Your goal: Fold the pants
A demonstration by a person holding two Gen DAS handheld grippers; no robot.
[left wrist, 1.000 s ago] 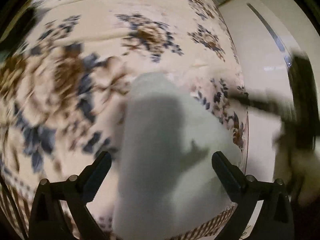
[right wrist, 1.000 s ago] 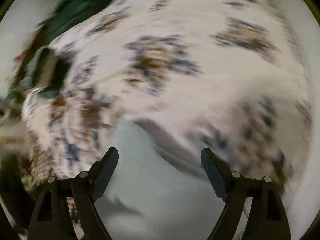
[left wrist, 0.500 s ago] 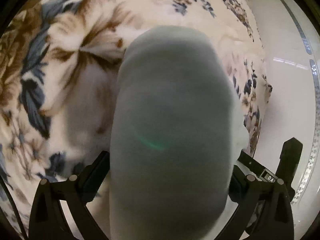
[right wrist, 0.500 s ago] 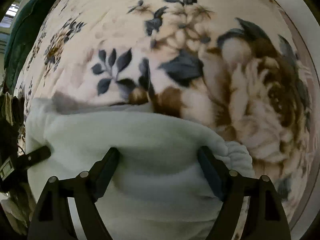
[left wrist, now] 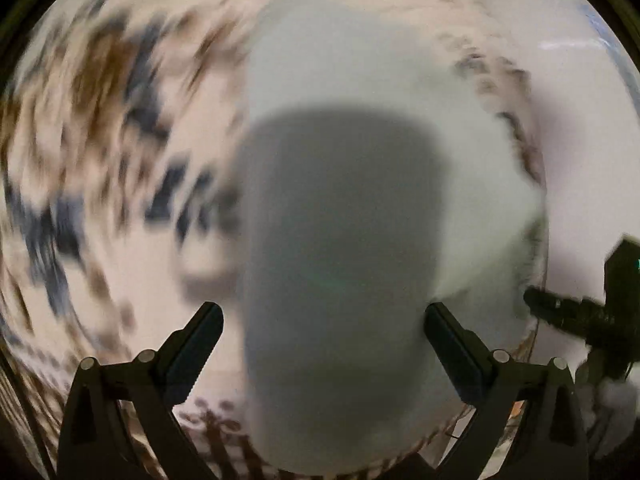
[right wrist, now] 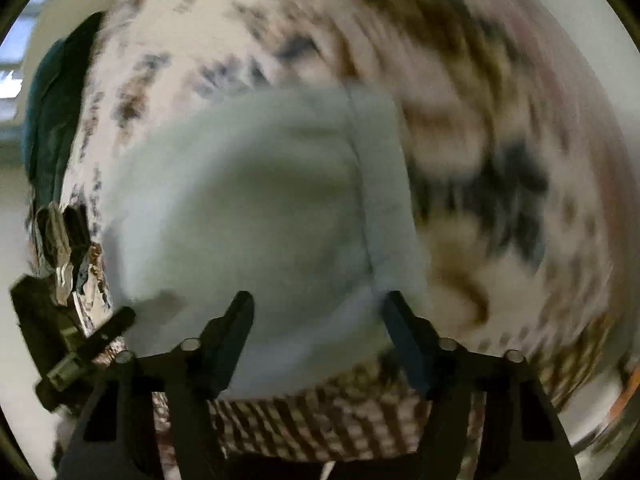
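Note:
The pale mint fleece pants (left wrist: 360, 80) lie on a floral blanket (left wrist: 100, 120). My left gripper (left wrist: 324, 336) points steeply down over them, its fingers wide apart. A shaded bulge of the fabric fills most of the gap, with a sliver of room at the left finger (left wrist: 200, 344). In the right wrist view the pants (right wrist: 260, 200) show a seamed band on the right side. My right gripper (right wrist: 318, 320) has its jaws closing with the fabric's near edge between them. Both views are motion-blurred.
The blanket (right wrist: 480, 160) has a checkered border (right wrist: 320, 420) at its near edge. White floor (left wrist: 580, 140) lies beyond the bed's side. A dark green cloth (right wrist: 48, 120) sits at the far left. Each gripper shows in the other's view, the right gripper's body (left wrist: 580, 320) and the left gripper's body (right wrist: 72, 352).
Both grippers have dropped closer to the pants and swung across them. The right gripper's fingers have drawn much nearer together around the fabric. The left fingers keep the same wide spread.

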